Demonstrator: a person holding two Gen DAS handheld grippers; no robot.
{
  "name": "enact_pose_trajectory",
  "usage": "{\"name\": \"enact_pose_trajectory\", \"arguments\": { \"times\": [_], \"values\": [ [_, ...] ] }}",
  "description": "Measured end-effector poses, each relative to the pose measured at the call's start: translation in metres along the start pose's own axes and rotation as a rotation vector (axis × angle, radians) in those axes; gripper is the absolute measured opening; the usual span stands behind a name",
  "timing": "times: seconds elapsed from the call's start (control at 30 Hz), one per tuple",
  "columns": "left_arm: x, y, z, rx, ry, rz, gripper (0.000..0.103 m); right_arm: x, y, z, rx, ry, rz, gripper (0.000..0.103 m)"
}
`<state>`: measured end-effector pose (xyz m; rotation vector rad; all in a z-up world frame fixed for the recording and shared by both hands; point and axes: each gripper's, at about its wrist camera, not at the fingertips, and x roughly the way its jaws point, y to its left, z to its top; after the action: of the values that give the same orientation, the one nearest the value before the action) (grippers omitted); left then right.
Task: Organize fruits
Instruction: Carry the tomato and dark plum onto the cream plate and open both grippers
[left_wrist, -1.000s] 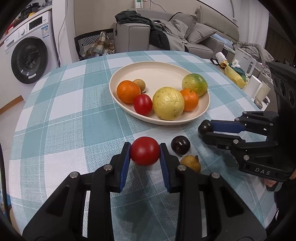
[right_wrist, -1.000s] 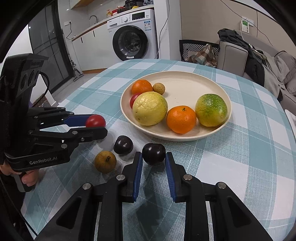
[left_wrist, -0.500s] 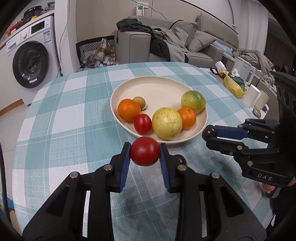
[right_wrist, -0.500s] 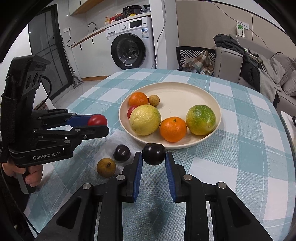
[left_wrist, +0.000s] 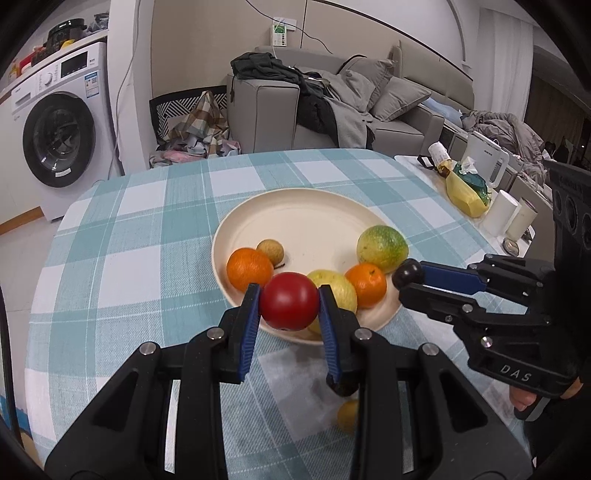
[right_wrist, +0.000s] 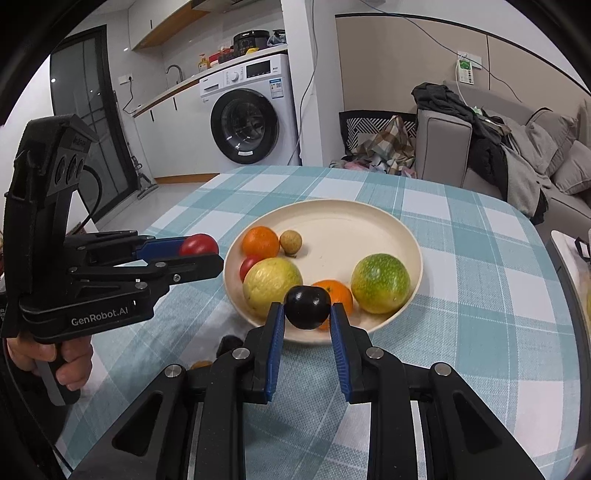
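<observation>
My left gripper (left_wrist: 289, 306) is shut on a red tomato (left_wrist: 289, 305) and holds it in the air at the near left rim of the cream plate (left_wrist: 314, 218). My right gripper (right_wrist: 307, 308) is shut on a dark plum (right_wrist: 307, 307), held above the plate's (right_wrist: 369, 221) near rim. The plate holds two oranges (left_wrist: 249, 268), a yellow fruit (right_wrist: 271, 281), a green fruit (right_wrist: 380, 283), a small brown fruit (right_wrist: 290, 240) and a red tomato (right_wrist: 248, 266). The left gripper also shows in the right wrist view (right_wrist: 199, 251), the right gripper in the left wrist view (left_wrist: 408, 275).
The table (left_wrist: 147, 229) has a teal checked cloth. A dark plum (right_wrist: 231, 343) and a small brown fruit (left_wrist: 348, 415) lie on the cloth near me, mostly hidden by the fingers. A side counter (left_wrist: 480, 192) with a kettle and cups stands to the right.
Both grippers have lifted their fruit off the cloth and moved forward toward the plate's near rim.
</observation>
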<state>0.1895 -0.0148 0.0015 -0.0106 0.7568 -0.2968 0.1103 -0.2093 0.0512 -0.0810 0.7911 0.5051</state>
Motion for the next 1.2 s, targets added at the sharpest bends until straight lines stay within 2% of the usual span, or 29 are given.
{"name": "enact_pose_trajectory", "arguments": {
  "times": [0.27,0.63,1.2],
  "values": [
    [0.018,0.002,0.018,-0.006,0.013,-0.030,0.028,0.007,-0.007,0.015,0.045,-0.027,-0.025,0.026],
    [0.044,0.017,0.032,-0.048,0.045,0.016,0.028,0.016,-0.023,0.033,0.093,-0.036,-0.061,0.026],
    [0.068,0.019,0.041,-0.051,0.063,0.049,0.028,0.034,-0.025,0.034,0.070,-0.011,-0.093,0.026]
  ]
}}
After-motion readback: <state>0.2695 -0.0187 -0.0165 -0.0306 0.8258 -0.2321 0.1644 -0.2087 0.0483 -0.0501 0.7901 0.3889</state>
